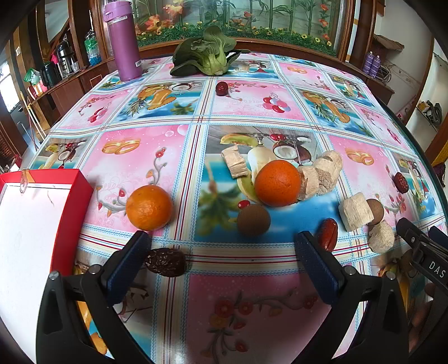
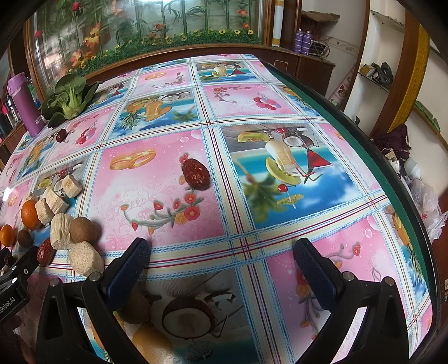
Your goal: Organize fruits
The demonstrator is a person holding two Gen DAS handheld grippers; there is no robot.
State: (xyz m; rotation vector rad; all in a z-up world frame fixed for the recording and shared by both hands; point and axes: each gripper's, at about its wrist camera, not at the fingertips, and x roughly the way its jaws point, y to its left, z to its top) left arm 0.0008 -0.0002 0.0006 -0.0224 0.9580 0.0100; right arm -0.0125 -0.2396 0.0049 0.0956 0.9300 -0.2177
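Both tongs are spread and empty. The left tongs hover by a date, the nearest fruit to the red box; the right tongs wait over bare worktop.

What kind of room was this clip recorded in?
Probably a home dining or living room: a table under a fruit-print plastic tablecloth, dark wooden wall cabinets holding flasks and household clutter, and a glass-fronted artificial flower display.

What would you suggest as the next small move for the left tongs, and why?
Probably ease the left tongs forward and a little left, around the nearer orange. They are open and empty, that orange sits just beyond the left pad, apart from other pieces, and the red box lies open close beside it.
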